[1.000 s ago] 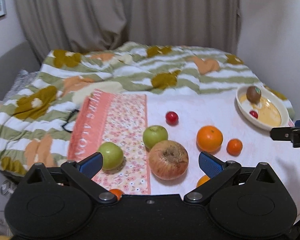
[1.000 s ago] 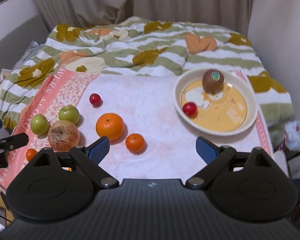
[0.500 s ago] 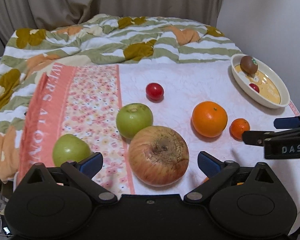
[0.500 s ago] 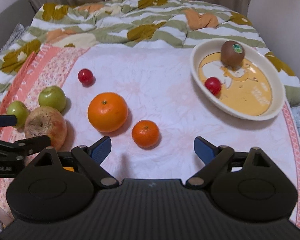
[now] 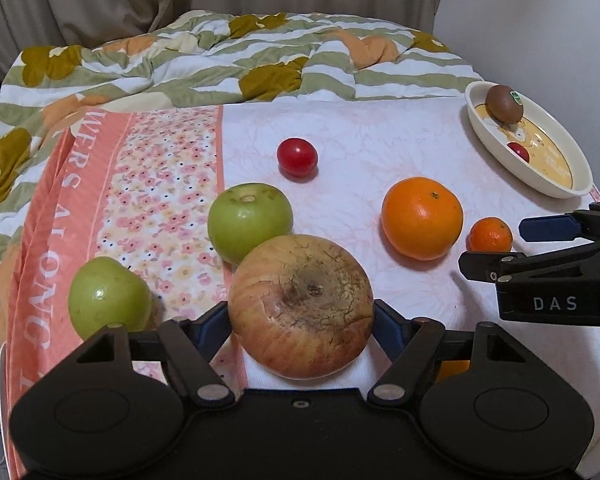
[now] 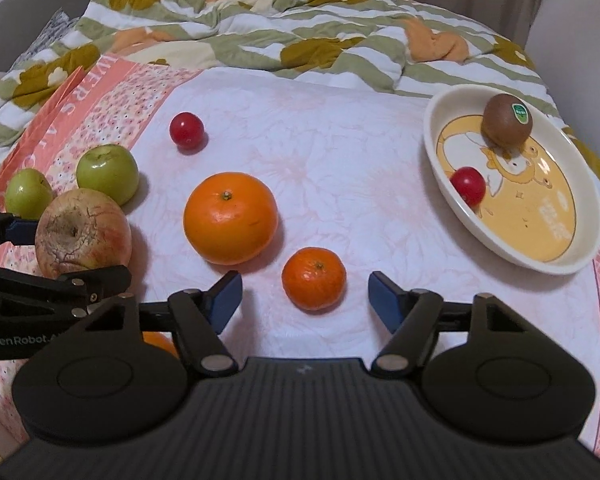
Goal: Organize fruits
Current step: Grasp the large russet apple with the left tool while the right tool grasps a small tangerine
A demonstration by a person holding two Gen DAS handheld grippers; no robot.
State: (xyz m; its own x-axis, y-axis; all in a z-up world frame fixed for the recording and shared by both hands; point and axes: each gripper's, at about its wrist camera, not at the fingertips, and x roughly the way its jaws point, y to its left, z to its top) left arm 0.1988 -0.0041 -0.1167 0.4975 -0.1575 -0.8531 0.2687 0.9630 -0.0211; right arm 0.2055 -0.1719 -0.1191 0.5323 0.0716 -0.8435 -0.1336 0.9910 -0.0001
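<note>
Russet-blotched and wrinkled, the big apple [image 5: 300,306] sits low centre in the left wrist view, its dimpled end tilted up toward the lens, no long axis. The left gripper [image 5: 300,326] straddles it, jaws closing, pads seemingly touching its flanks. Lower centre in the right wrist view, the small mandarin [image 6: 314,278], stem up, lies between the right gripper [image 6: 305,296] jaws, closing but clear. Both probably go to the bowl [image 6: 576,258].

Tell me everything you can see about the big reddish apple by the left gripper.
The big apple is round, blotchy red and yellow, with brown cracked russeting around the dimple on top. It sits on the cloth at the pink border's edge, just in front of a green apple. The left gripper straddles it, jaws closing, pads at its sides.
</note>
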